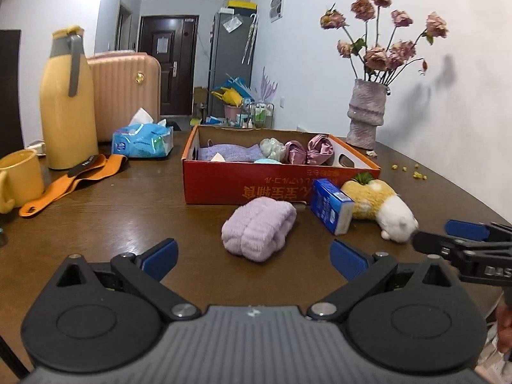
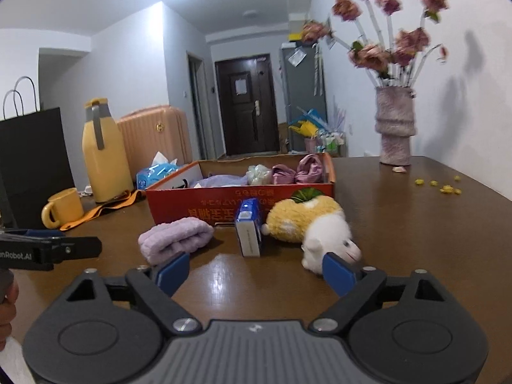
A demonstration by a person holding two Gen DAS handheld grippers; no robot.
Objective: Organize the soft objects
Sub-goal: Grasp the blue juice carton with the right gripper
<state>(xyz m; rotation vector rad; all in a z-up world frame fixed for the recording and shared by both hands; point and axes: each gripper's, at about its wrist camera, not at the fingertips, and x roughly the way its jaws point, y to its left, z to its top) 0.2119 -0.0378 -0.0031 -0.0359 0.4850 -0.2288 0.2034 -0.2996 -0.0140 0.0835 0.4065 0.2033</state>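
A rolled lilac towel [image 1: 258, 228] lies on the brown table in front of a red cardboard box [image 1: 243, 179]. My left gripper [image 1: 254, 259] is open and empty just short of the towel. A yellow-and-white plush toy [image 1: 382, 204] lies to the right, next to a blue-and-white carton [image 1: 331, 206]. In the right wrist view the towel [image 2: 174, 238], carton [image 2: 249, 228] and plush toy [image 2: 315, 227] lie before the box [image 2: 230, 204]. My right gripper [image 2: 256, 272] is open and empty, its right finger [image 2: 337, 273] close to the plush's white head. The box holds a lilac cloth, a pale scrunchie and pink satin pieces.
A yellow flask [image 1: 67, 102], yellow mug [image 1: 19, 176], orange strap [image 1: 76, 176] and tissue pack [image 1: 142, 140] stand at the left. A vase of dried roses [image 1: 366, 113] stands back right near the wall. Small yellow crumbs [image 1: 412, 171] lie on the table's right side.
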